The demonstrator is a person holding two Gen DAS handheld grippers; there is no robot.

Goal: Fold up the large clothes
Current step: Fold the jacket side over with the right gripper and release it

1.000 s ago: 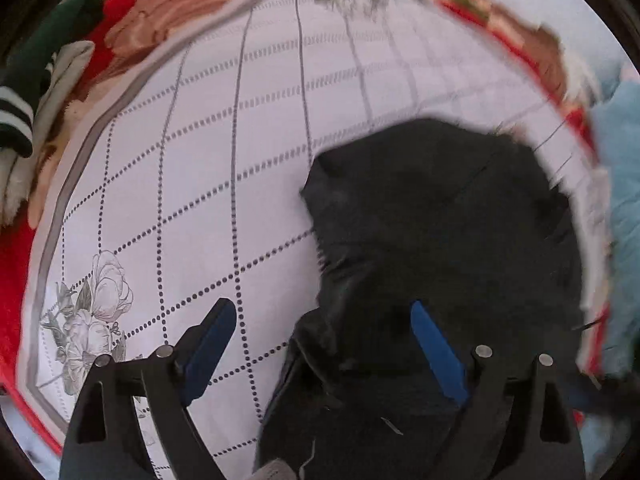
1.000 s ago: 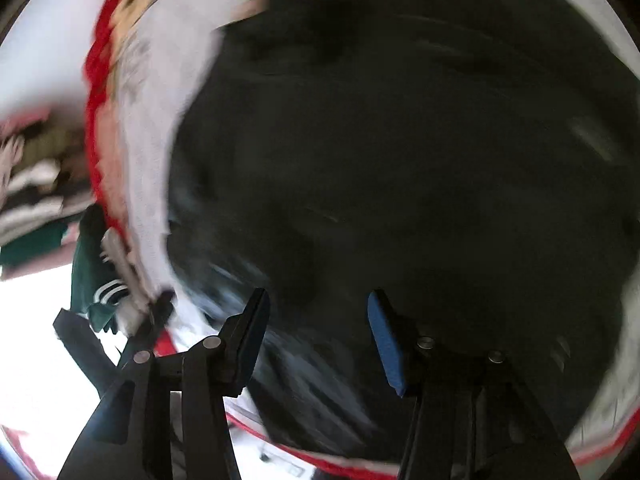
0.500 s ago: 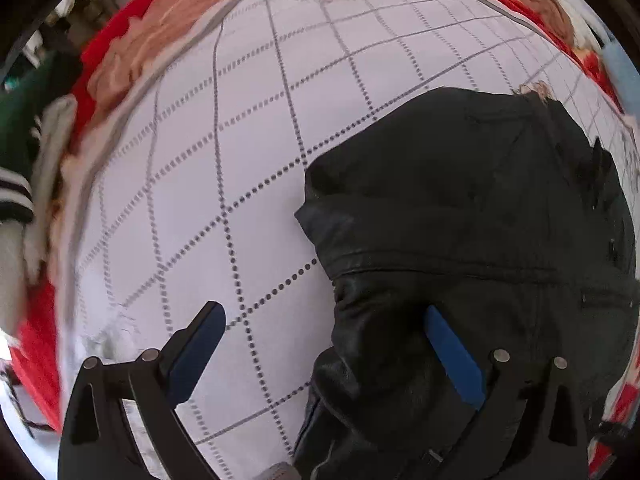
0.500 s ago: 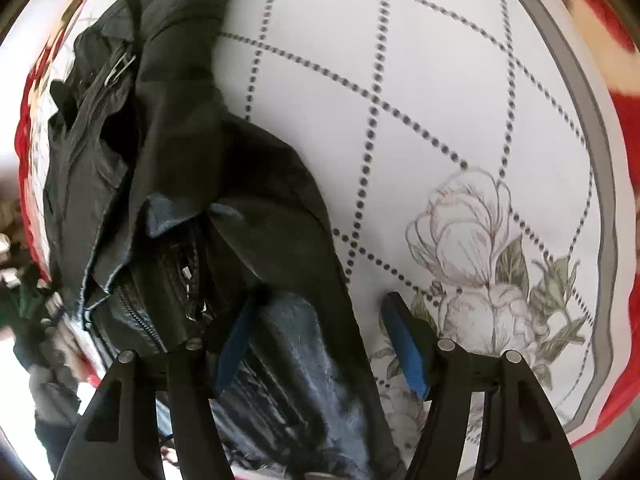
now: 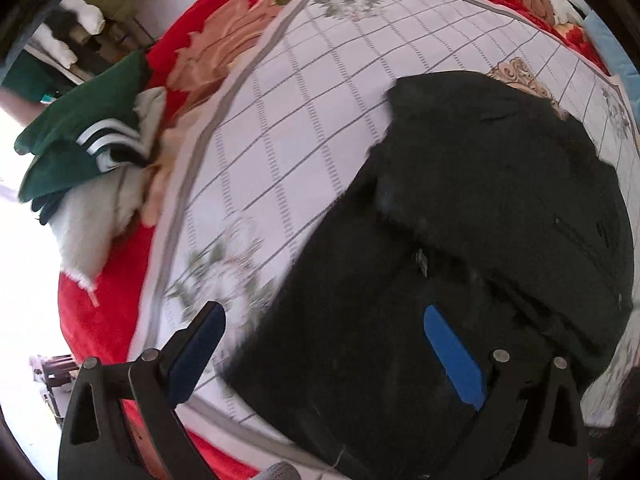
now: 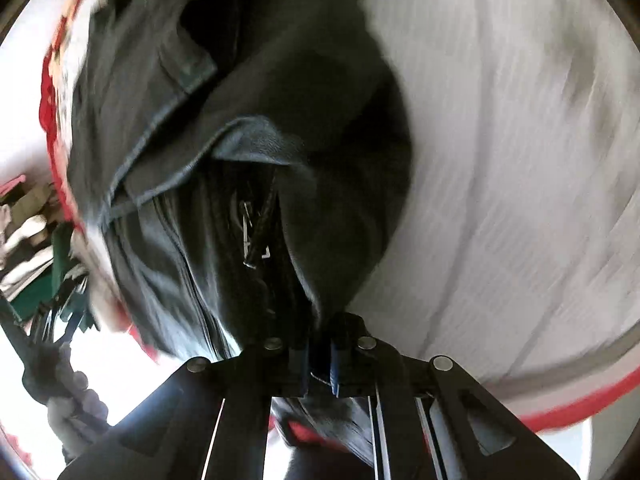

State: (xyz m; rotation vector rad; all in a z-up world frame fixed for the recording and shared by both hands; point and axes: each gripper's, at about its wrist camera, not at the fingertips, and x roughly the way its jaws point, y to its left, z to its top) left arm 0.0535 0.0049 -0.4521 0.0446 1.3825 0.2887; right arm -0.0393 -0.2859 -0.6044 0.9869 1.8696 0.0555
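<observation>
The black jacket (image 5: 460,220) lies on the white checked sheet (image 5: 280,120), its long axis running from about 7 to 1 o'clock in the left view. The right gripper (image 6: 320,360) is clenched on a jacket edge right at its tips, cloth fanning up toward 12 o'clock. The left gripper (image 5: 320,344) hangs released above the jacket's near end, holding nothing. The right hand is clearly nearer, so it likely leads the fold

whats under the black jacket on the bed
The black jacket lies on a white checked sheet spread over a red floral blanket. Whatever sits directly beneath the jacket is covered.
</observation>
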